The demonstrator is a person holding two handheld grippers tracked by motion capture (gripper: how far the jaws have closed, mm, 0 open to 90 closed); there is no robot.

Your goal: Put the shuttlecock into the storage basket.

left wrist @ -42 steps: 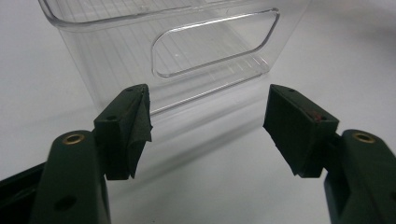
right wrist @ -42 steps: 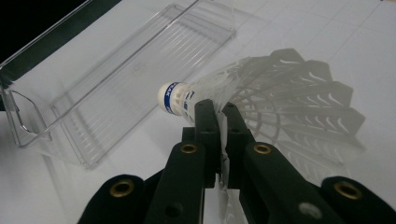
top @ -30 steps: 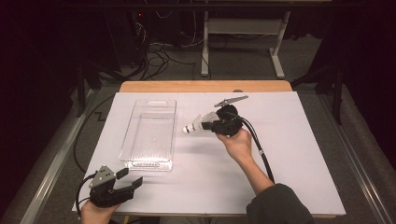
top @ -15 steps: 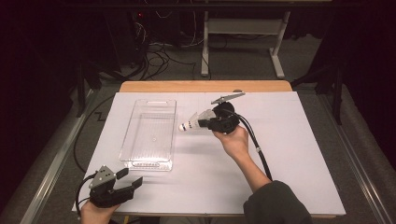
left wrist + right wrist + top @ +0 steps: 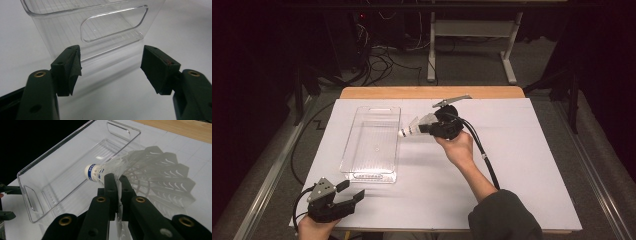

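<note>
- Shuttlecock point(image 5: 414, 128) is seen clamped in the right gripper point(image 5: 428, 127), pinched by a feather of its skirt, just beside the long right wall of a clear plastic bin point(image 5: 357, 172) on a white table point(image 5: 522, 165).
- In the right gripper view, the shuttlecock point(image 5: 117, 170) is shown with its white cork tip, ringed by a blue band, aimed toward the bin point(image 5: 32, 192); the two black jaws are pressed together on the thin feather, nearly touching.
- The grip at the skirt rather than the cork is judged to leave the heavier tip free, so that the shuttlecock can be lowered or dropped tip first into the bin.
- The shuttlecock is held above the table and outside the bin; the bin is seen empty, so the placing is not yet done.
- The left gripper point(image 5: 349, 192) is rested at the near left corner of the table, close to the bin's near end wall; in the left gripper view its jaws are spread wide with nothing between them, facing the bin point(image 5: 55, 50) and its cut-out handle.
- That waiting post is judged to keep the left gripper ready to steady the light bin if it is nudged.
- The bin is set lengthwise, away from the person, its open top within easy reach of the right hand point(image 5: 457, 147).
</note>
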